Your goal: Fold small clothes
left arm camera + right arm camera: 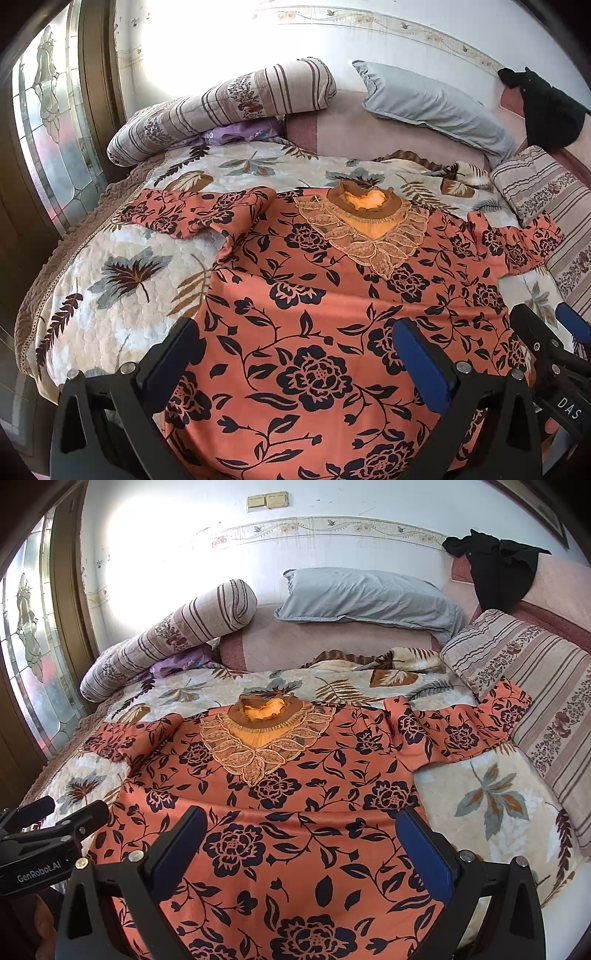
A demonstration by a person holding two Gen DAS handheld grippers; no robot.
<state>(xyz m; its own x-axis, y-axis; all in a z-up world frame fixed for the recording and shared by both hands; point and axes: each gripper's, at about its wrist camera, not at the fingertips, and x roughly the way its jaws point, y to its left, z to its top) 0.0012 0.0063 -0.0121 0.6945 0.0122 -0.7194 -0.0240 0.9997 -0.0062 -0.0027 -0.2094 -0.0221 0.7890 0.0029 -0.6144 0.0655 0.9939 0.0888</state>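
An orange top with black flowers (314,295) (295,812) lies flat on the bed, front up, lace collar (365,229) (262,734) at the far end, both sleeves spread sideways. My left gripper (295,350) is open above the lower left part of the top, holding nothing. My right gripper (301,842) is open above the lower right part, holding nothing. Each gripper shows in the other's view: the right one (550,332) at the right edge, the left one (59,816) at the left edge.
The top lies on a leaf-print quilt (110,280) (491,812). A striped bolster (221,107) (170,635), a grey pillow (432,103) (365,598) and a striped cushion (546,206) (528,686) lie along the far and right sides. A black garment (498,568) hangs at the back right.
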